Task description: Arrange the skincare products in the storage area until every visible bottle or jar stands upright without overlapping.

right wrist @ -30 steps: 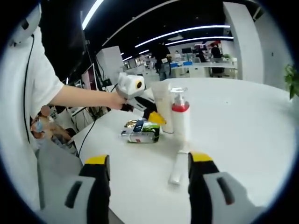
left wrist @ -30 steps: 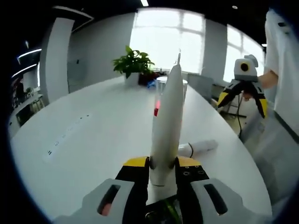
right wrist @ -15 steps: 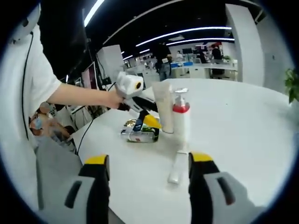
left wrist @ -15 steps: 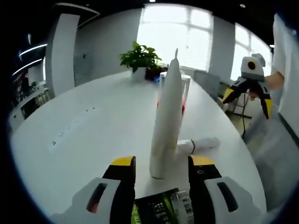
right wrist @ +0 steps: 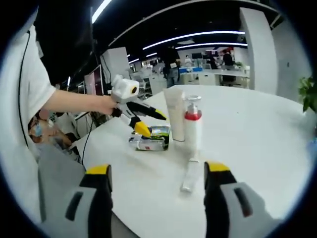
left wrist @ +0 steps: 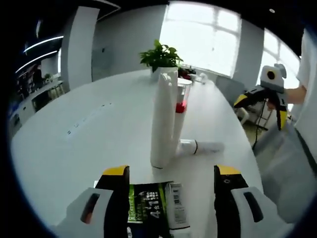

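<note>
A tall white tube (left wrist: 162,121) stands upright on the white table (left wrist: 89,144), just ahead of my open left gripper (left wrist: 172,173), which holds nothing. Right behind the tube stands a pump bottle with a red collar (left wrist: 181,105). A small clear tube (left wrist: 200,147) lies flat beside them. A green and black packet (left wrist: 147,208) lies between the left jaws. The right gripper view shows the same group from the other side: white tube (right wrist: 174,115), pump bottle (right wrist: 192,126), small tube lying (right wrist: 189,174), packet (right wrist: 151,139). My right gripper (right wrist: 157,168) stands open above the table's edge, short of them.
A potted plant (left wrist: 161,55) stands at the far end of the table. The left gripper (right wrist: 151,124), held by a person's hand, hangs over the packet. The right gripper (left wrist: 260,106) is off the table's right edge. Office desks lie beyond.
My left gripper has let go of the white tube, opened wide and drawn back; the tube now stands on its own. The right gripper has hardly moved.
</note>
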Available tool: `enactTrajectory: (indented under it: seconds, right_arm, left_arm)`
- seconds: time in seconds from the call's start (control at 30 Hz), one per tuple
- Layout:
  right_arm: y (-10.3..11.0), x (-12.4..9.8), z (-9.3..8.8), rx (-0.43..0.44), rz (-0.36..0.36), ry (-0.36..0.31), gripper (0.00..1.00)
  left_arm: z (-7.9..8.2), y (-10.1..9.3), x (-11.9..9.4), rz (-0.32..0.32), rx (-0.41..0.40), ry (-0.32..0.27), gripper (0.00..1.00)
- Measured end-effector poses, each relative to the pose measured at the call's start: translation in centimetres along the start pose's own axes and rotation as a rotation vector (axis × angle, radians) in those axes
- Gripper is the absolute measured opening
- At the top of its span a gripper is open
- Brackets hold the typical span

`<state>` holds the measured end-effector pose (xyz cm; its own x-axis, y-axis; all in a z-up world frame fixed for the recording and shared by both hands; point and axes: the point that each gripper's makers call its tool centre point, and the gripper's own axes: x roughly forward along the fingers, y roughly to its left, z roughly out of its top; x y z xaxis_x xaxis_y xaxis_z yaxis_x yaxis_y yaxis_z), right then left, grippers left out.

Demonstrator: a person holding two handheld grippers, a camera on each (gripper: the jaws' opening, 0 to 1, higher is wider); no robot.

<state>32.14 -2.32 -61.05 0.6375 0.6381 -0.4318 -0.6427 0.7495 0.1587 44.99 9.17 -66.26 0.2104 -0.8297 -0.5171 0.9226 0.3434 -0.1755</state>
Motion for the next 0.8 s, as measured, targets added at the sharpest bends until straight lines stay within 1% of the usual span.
enactTrajectory:
  seconds: [0.03, 0.1, 0.17, 0.27, 0.4, 0.5, 0.63, 0.8]
  right_arm:
    - [0.1, -0.2, 0.0, 0.004, -0.003, -0.003, 0.77]
    - [0.2, -0.4, -0.2, 0.019, -0.003, -0.011, 0.78]
    - [0.3, -0.6, -0.2, 0.025, -0.007, -0.022, 0.8]
    - [0.5, -1.0, 0.0, 0.035, -0.014, -0.048, 0.82]
    - [0.9, -1.4, -0.2, 0.03, -0.02, -0.049, 0.83]
    - [1.1, -1.8, -0.1, 0.028, -0.02, -0.056, 0.85]
    - [1.1, -2.1, -0.4, 0.032, -0.026, -0.057, 0.88]
    - [1.5, -2.5, -0.7, 0.032, -0.023, -0.054, 0.91]
  left_arm:
    - [-0.1, -0.3, -0.3, 0.007, -0.013, 0.003, 0.7]
    - [-0.3, -0.8, -0.7, 0.025, -0.014, -0.001, 0.73]
    - [-0.6, -1.2, -1.1, 0.032, -0.033, 0.01, 0.73]
    - [-1.0, -2.1, -1.8, 0.046, -0.034, 0.014, 0.74]
    - [-1.5, -3.1, -2.7, 0.062, -0.068, 0.021, 0.78]
    - [-1.9, -3.7, -3.4, 0.085, -0.077, 0.023, 0.81]
    - [-2.0, -4.5, -4.4, 0.123, -0.104, 0.002, 0.86]
    - [-2.7, -5.7, -5.8, 0.169, -0.137, -0.015, 0.9]
